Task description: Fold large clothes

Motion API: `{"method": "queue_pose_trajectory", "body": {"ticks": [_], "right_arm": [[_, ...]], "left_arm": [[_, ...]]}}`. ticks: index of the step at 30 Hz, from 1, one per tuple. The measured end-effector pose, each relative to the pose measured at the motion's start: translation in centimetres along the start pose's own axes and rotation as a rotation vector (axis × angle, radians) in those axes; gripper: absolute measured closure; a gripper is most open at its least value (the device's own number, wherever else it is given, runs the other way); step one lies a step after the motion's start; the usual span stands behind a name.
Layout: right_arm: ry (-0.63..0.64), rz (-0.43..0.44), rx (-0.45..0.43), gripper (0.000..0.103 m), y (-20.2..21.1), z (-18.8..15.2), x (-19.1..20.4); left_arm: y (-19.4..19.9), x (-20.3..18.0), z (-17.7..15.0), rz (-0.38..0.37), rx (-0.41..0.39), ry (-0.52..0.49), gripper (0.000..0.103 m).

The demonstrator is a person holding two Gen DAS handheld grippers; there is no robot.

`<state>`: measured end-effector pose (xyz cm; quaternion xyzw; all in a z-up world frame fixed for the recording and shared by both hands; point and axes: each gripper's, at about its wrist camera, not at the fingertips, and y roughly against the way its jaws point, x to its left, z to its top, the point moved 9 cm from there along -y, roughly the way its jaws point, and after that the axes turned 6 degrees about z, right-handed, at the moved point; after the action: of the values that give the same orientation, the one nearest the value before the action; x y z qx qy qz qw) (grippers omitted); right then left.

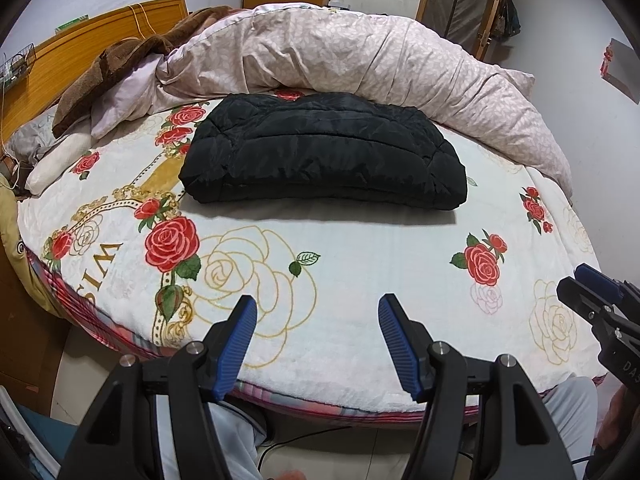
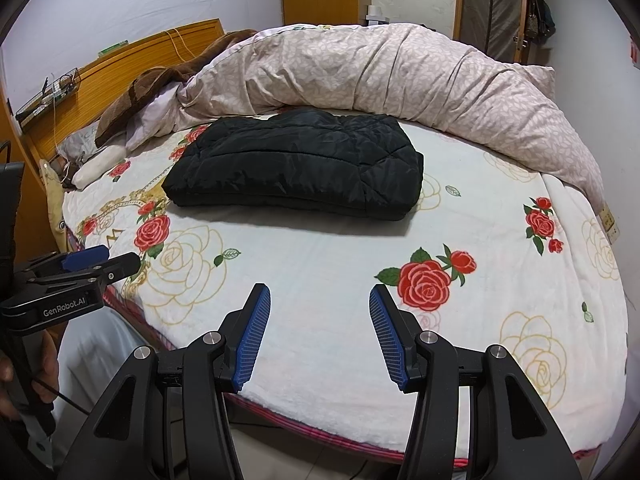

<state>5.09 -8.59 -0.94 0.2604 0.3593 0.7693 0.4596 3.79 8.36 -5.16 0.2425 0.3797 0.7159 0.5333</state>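
I had both tools drawn back to the near edge of the bed (image 1: 360,368), hovering over the white plush blanket printed with red and gold roses (image 2: 320,272). The left gripper (image 1: 318,316) had its blue ribbed pads spread wide with nothing between them, and the right gripper (image 2: 320,300) stood the same way, spread and empty. Neither touched any cloth.

The black quilted puffer jacket (image 1: 324,152) lay folded into a thick, roughly rectangular bundle near the middle of the bed, flat on the blanket, its layered edge facing me. From how compact it looked, I judged the folding essentially done, which would explain why I kept the grippers off it and apart: there was no loose sleeve or hem in sight left to pinch.

The jacket sat well apart from both grippers, straight ahead of the left one and ahead and a little left of the right one. Behind it, the bunched pale pink leaf-patterned duvet (image 2: 400,76) was pushed to the far side, just beside the jacket's back edge, presumably to leave room for folding. A brown fleece throw (image 1: 120,64) lay heaped by the orange wooden headboard (image 1: 80,40).
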Motion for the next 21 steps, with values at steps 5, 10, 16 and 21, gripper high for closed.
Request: {"method": "queue_pose_trajectory", "body": {"ticks": [5, 10, 16, 21], "right_arm": [[-0.001, -0.002, 0.0, 0.051, -0.04, 0.0, 0.05], [-0.003, -0.001, 0.001, 0.051, -0.07, -0.01, 0.04], [0.001, 0.004, 0.007, 0.051, -0.35, -0.06, -0.18], [0.0, 0.006, 0.01, 0.051, -0.57, -0.07, -0.35]], "left_arm": [[-0.03, -0.03, 0.07, 0.0, 0.0, -0.001, 0.038], [-0.14, -0.03, 0.03, -0.002, 0.003, -0.001, 0.038], [-0.58, 0.01, 0.11, -0.002, 0.004, 0.001, 0.038], [-0.84, -0.02, 0.39, 0.014, -0.015, 0.002, 0.038]]}}
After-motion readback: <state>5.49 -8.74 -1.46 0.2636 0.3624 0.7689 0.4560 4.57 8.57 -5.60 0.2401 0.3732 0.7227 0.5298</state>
